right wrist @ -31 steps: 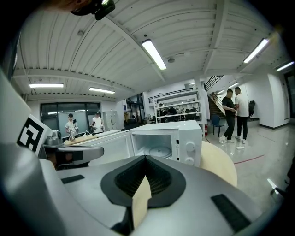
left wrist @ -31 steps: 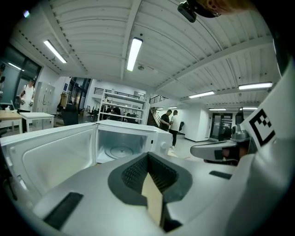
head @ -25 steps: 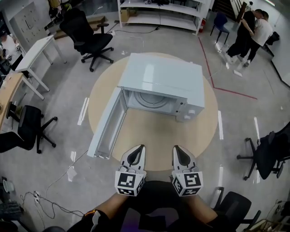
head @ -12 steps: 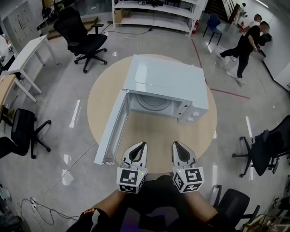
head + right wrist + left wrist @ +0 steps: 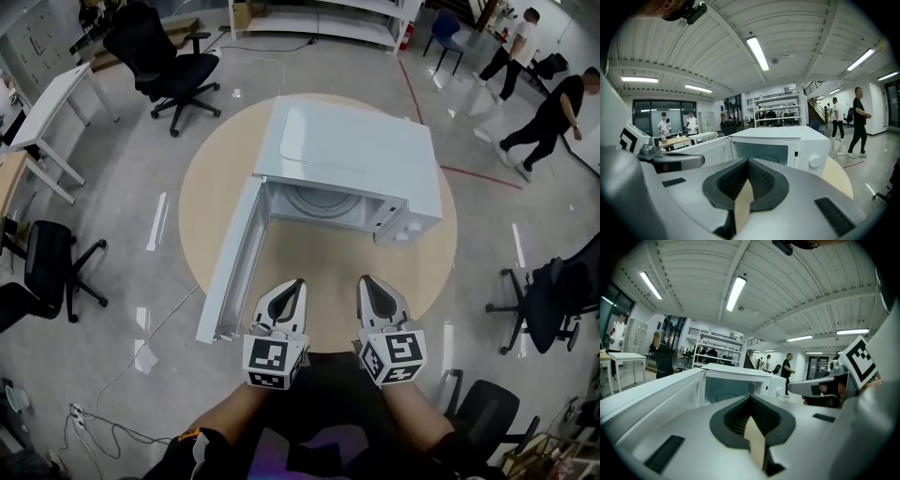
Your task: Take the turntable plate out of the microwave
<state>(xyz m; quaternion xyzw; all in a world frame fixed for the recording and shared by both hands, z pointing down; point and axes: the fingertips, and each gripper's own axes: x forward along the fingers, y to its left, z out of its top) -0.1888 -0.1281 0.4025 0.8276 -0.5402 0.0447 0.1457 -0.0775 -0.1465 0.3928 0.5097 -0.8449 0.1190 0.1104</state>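
Note:
A white microwave (image 5: pixel 347 155) stands on a round wooden table (image 5: pixel 328 272), its door (image 5: pixel 232 262) swung open to the left. The glass turntable plate (image 5: pixel 317 202) lies inside the cavity, partly hidden by the top edge. It shows faintly in the left gripper view (image 5: pixel 725 396) and in the right gripper view (image 5: pixel 770 158). My left gripper (image 5: pixel 293 285) and right gripper (image 5: pixel 367 282) hover side by side over the table's near edge, pointing at the cavity. Both are shut and hold nothing. They stay well short of the microwave.
Black office chairs (image 5: pixel 159 56) stand round the table, one at the left (image 5: pixel 47 272) and one at the right (image 5: pixel 553 300). White desks (image 5: pixel 47 112) are at the left and shelving (image 5: pixel 319 19) at the back. People (image 5: pixel 553 108) walk at the far right. A cable (image 5: pixel 141 347) lies on the floor.
Both grippers have moved forward toward the microwave, still shut and side by side. The microwave looks slightly nearer. The people at the back right have walked on.

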